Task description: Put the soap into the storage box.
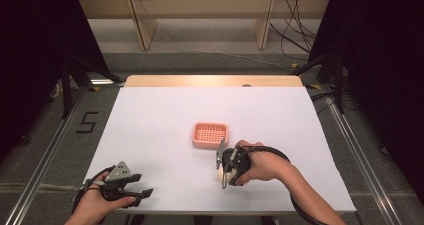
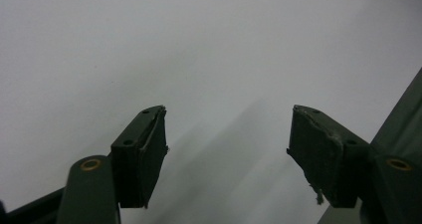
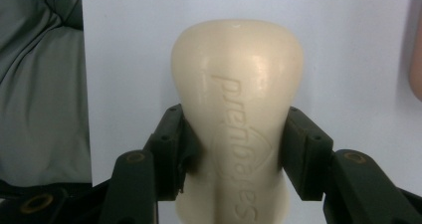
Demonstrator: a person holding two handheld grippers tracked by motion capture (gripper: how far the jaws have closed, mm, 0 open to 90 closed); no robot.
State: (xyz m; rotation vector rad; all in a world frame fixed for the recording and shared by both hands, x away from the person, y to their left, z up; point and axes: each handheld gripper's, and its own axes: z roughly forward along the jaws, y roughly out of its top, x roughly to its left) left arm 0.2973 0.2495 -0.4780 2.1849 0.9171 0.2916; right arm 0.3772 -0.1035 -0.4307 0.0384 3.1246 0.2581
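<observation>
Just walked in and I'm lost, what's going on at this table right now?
A person works two handheld grippers over a white table. The right gripper has its jaws closed on a cream bar of soap, just near of a pink slotted soap tray at mid-table. The left gripper sits open near the table's near left edge, holding nothing.

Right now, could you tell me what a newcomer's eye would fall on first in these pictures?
Probably the cream soap bar, embossed with lettering and pinched at its waist by the right claw near the table's front edge. Next, the pink basket alone mid-table, just beyond that claw. The left claw hangs open over bare white table at the front left.
</observation>
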